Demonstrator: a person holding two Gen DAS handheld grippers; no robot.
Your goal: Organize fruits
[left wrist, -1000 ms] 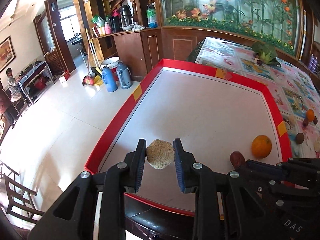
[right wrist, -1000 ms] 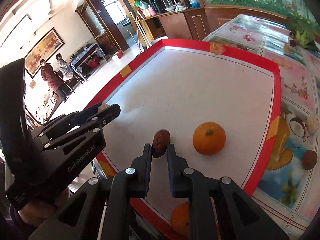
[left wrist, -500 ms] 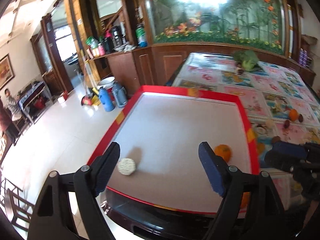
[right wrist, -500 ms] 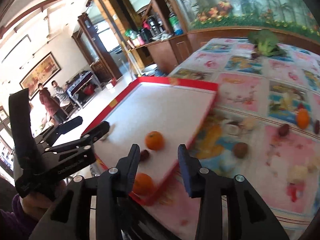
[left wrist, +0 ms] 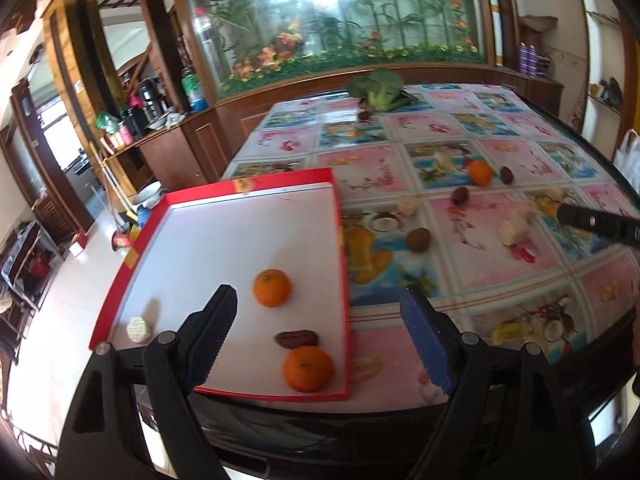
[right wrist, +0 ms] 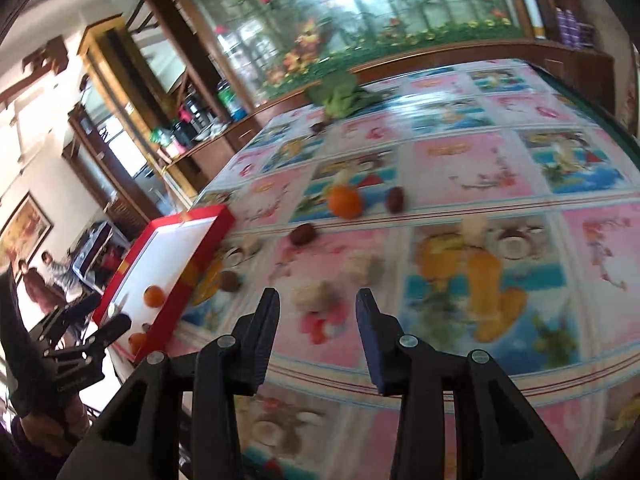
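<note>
While both grippers gape empty, only left wrist shows tray's (left wrist: 344, 264) date (left wrist: 297, 338) — right blurs.

Your right gripper (right wrist: 317, 312) hangs above the patterned tablecloth (right wrist: 460, 168) with its jaws spread apart and nothing between them. Just ahead of the fingertips, in line with the gap, lies a pale lumpy piece (right wrist: 314, 296), blurred. Slightly farther and to the right sits another pale piece (right wrist: 362, 266). Well ahead you see an orange (right wrist: 345, 201) with a dark date (right wrist: 395, 199) to its right, and a second date (right wrist: 302, 234) nearer, to the left. Far left lies the red-edged tray (right wrist: 200, 256), holding an orange (right wrist: 153, 295). Your left gripper (right wrist: 114, 326) reaches in at the tray's near end; whether it is spread or closed is unclear.
</note>
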